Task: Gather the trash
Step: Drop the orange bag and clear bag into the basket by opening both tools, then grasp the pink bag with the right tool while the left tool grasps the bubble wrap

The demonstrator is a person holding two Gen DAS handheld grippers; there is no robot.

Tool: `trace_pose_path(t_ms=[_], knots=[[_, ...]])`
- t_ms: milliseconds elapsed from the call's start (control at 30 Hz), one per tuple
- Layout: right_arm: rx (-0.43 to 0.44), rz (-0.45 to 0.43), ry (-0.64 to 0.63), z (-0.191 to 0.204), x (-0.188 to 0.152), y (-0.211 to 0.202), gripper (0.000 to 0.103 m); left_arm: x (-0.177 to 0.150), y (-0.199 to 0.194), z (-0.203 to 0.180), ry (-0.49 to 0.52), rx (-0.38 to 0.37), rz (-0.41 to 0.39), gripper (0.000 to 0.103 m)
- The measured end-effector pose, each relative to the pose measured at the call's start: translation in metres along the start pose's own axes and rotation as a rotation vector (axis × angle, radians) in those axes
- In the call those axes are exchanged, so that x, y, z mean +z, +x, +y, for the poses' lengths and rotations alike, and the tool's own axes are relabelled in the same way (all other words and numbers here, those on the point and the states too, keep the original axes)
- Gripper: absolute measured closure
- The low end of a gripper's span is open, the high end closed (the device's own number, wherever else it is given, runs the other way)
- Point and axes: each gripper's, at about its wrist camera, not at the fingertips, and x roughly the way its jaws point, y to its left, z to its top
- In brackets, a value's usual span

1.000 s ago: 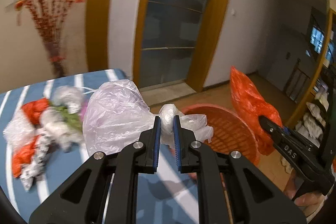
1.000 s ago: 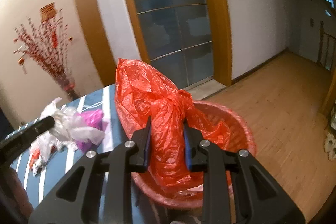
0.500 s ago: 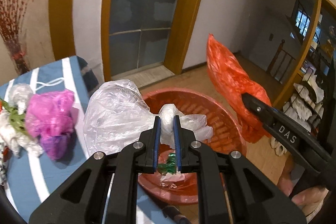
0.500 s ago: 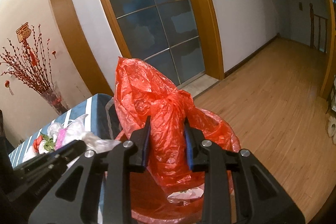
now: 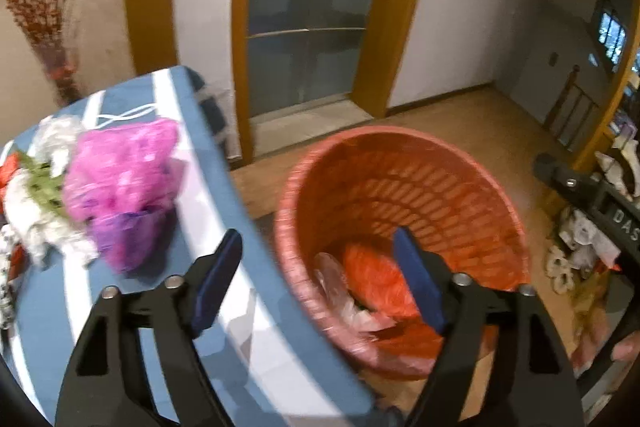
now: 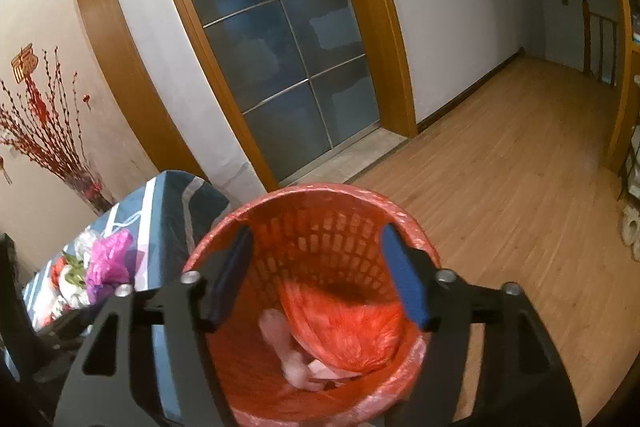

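An orange mesh trash basket (image 5: 460, 195) stands on the floor beside the table; it also shows in the right wrist view (image 6: 320, 223). Inside lie the red plastic bag (image 6: 344, 323) and a clear plastic bag (image 6: 280, 335); both show in the left wrist view, red bag (image 5: 372, 271), clear bag (image 5: 336, 279). My left gripper (image 5: 320, 275) is open and empty above the basket's near rim. My right gripper (image 6: 316, 275) is open and empty right over the basket. A pink bag (image 5: 124, 167) and white and red trash (image 5: 36, 211) lie on the table.
The blue striped table (image 5: 192, 131) is left of the basket. A glass door (image 6: 272, 39) with a wooden frame is behind. Wooden floor (image 6: 500, 163) extends right. A vase of red branches (image 6: 52, 147) stands by the wall. Shelves with clutter (image 5: 580, 243) are at right.
Both grippers have opened. The clear bag and the red bag have dropped into the basket. The right gripper has moved over the basket.
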Motion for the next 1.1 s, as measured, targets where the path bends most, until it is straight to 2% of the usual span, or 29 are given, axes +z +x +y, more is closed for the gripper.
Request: trace_pose_path(t_ms=[133, 267, 533, 767, 833, 900, 1100], knots=[[-0.018, 0.006, -0.041, 0.008, -0.008, -0.004, 0.025, -0.009, -0.012, 0.016, 0.008, 0.064, -0.01, 0.016], [-0.01, 0.017, -0.086, 0.021, -0.016, -0.007, 0.021, -0.018, -0.022, 0.04, -0.003, 0.111, -0.005, 0.014], [0.058, 0.052, -0.185, 0.069, -0.031, -0.013, 0.02, -0.036, -0.047, 0.091, -0.072, 0.171, -0.009, 0.014], [0.132, 0.093, -0.254, 0.122, -0.048, -0.008, 0.02, -0.052, -0.076, 0.157, -0.166, 0.285, -0.01, 0.014], [0.158, 0.102, -0.28, 0.142, -0.052, -0.006, 0.02, -0.056, -0.083, 0.176, -0.203, 0.329, -0.01, 0.009], [0.181, 0.111, -0.312, 0.164, -0.056, -0.001, 0.02, -0.06, -0.09, 0.195, -0.23, 0.384, -0.007, 0.009], [0.248, 0.147, -0.356, 0.226, -0.06, 0.027, 0.02, -0.07, -0.111, 0.238, -0.261, 0.518, -0.002, 0.003]])
